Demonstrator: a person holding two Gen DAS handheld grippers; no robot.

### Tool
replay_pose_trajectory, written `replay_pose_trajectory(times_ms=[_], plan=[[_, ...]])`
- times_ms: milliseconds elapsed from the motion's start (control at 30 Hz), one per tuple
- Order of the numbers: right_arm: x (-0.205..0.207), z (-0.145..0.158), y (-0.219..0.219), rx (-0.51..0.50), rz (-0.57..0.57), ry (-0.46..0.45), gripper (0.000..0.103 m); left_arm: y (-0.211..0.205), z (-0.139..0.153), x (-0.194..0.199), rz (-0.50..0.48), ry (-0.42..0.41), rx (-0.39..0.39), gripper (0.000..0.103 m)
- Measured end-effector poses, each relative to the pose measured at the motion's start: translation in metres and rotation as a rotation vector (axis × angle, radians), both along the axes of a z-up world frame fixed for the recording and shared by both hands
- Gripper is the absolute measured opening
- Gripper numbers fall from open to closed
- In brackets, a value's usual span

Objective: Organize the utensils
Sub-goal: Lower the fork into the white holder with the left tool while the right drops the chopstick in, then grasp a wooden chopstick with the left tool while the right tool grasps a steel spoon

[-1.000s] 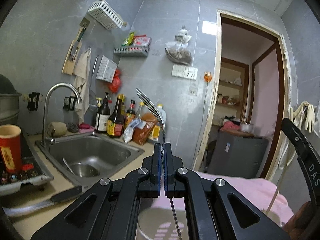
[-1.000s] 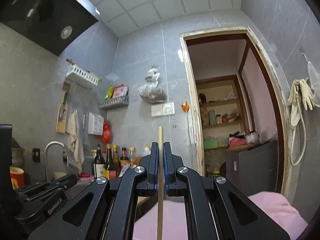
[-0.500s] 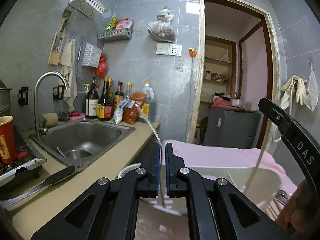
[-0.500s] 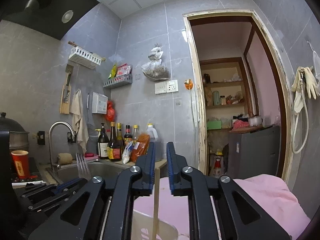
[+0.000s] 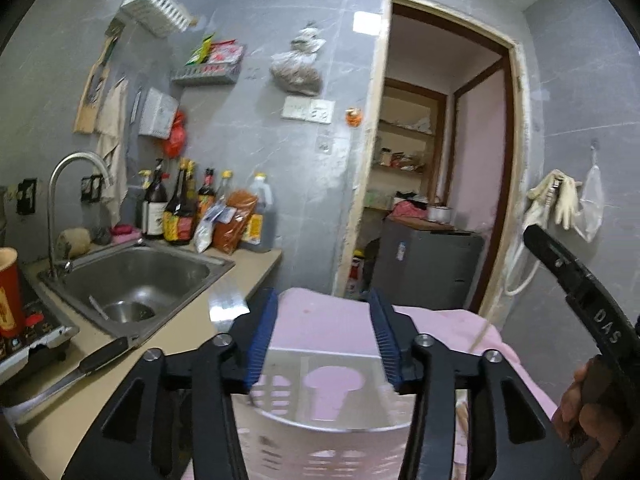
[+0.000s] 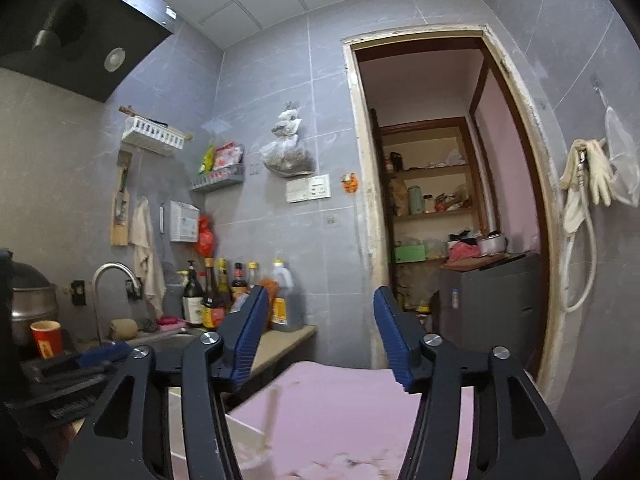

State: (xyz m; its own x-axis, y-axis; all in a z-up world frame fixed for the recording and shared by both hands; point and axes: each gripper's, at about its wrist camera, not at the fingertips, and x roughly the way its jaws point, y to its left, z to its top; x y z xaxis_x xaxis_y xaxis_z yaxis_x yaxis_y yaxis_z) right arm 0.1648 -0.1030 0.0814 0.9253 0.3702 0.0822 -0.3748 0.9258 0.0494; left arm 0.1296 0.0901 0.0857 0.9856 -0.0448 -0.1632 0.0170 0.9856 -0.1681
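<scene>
white letters "das" on black arm of right gripper (image 5: 592,308), seen at right edge of left wrist view; bottle labels (image 5: 176,226) by sink too blurred to read; gold marks on red cup (image 6: 46,338) not legible; paper on wall holder (image 6: 184,222) shows print, unreadable; no other text readable

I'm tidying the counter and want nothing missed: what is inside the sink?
In the steel sink, one thin pale utensil lies by the drain. The near wall hides the closest part of the basin, so anything there cannot be seen.
</scene>
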Motion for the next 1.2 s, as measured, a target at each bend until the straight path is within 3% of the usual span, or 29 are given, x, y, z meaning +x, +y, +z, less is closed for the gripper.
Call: replay_pose_trajectory(times_ms=[67,200,367,433,667,767,933,1000,1033,1200], plan=[[-0.002,0.003,-0.016,-0.007,-0.018,0.014,0.076,-0.011,0.005,-0.002,-0.028,-0.003,0.009,0.054],[-0.005,0.005,-0.048,-0.053,-0.069,0.050,0.083,-0.039,0.010,-0.003,-0.101,0.014,0.039,0.061],[-0.008,0.001,-0.086,-0.100,-0.136,0.109,0.102,-0.073,0.007,0.002,-0.191,0.057,0.045,0.069],[-0.009,-0.002,-0.098,-0.115,-0.156,0.135,0.103,-0.085,0.003,0.005,-0.222,0.077,0.041,0.073],[-0.006,-0.027,-0.131,-0.166,-0.182,0.265,0.103,-0.133,-0.013,0.014,-0.285,0.167,0.130,0.073],[-0.001,-0.039,-0.139,-0.175,-0.172,0.325,0.103,-0.153,-0.026,0.021,-0.319,0.240,0.198,0.073],[0.012,-0.060,-0.152,-0.172,-0.138,0.442,0.101,-0.174,-0.055,0.027,-0.346,0.316,0.243,0.073],[0.019,-0.069,-0.155,-0.169,-0.130,0.486,0.096,-0.179,-0.065,0.032,-0.348,0.349,0.253,0.072],[0.023,-0.074,-0.157,-0.171,-0.126,0.510,0.088,-0.182,-0.070,0.034,-0.347,0.368,0.259,0.070],[0.041,-0.095,-0.161,-0.171,-0.086,0.610,0.065,-0.193,-0.095,0.056,-0.350,0.493,0.284,0.044]])
